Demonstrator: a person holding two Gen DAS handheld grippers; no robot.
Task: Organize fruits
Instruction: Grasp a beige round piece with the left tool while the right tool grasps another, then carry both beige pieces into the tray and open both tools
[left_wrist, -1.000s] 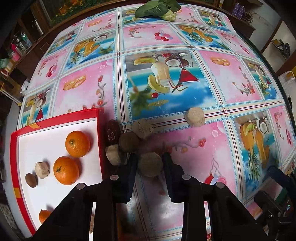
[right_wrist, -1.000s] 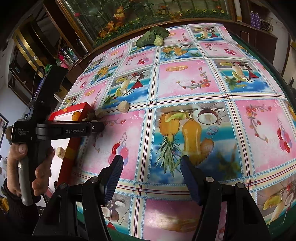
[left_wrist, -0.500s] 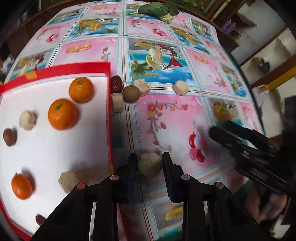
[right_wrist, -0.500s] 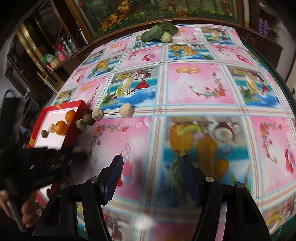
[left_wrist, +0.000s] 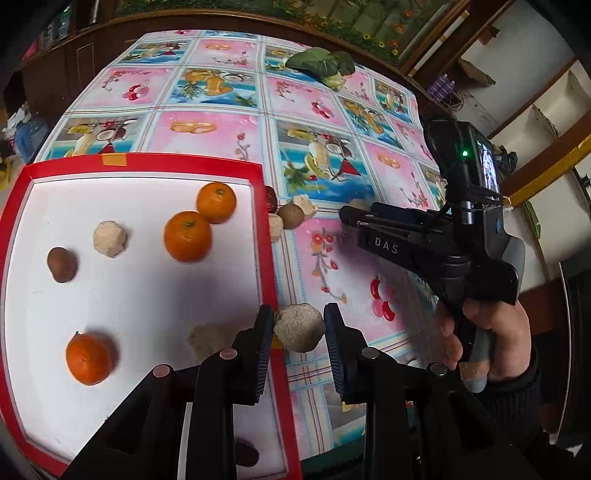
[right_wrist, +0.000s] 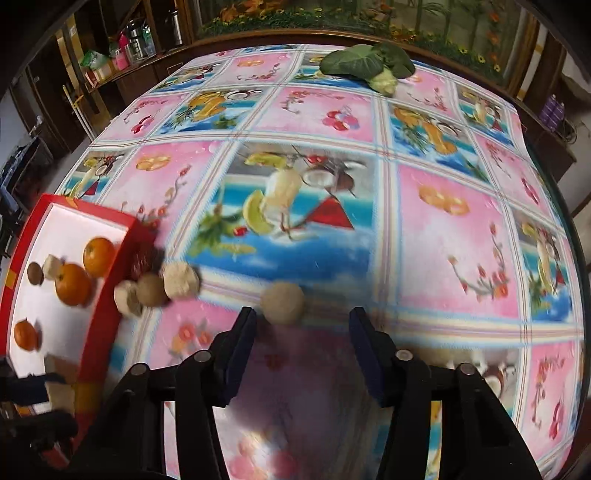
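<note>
Step in hand, judged: carrying a beige lump, clamped in left gripper, above red tray rim. Next: release over bare tray floor.

Right gripper: jaws just closing, apart, empty; round beige fruit just ahead on table.

Tray contents: three oranges, brown and beige pieces.

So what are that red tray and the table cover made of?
The red tray looks like hard plastic: a smooth, even red rim around a flat matte white floor. The table cover seems glossy printed vinyl or oilcloth, lying flat, with soft sheen on its fruit pictures. Neither is certain.
</note>
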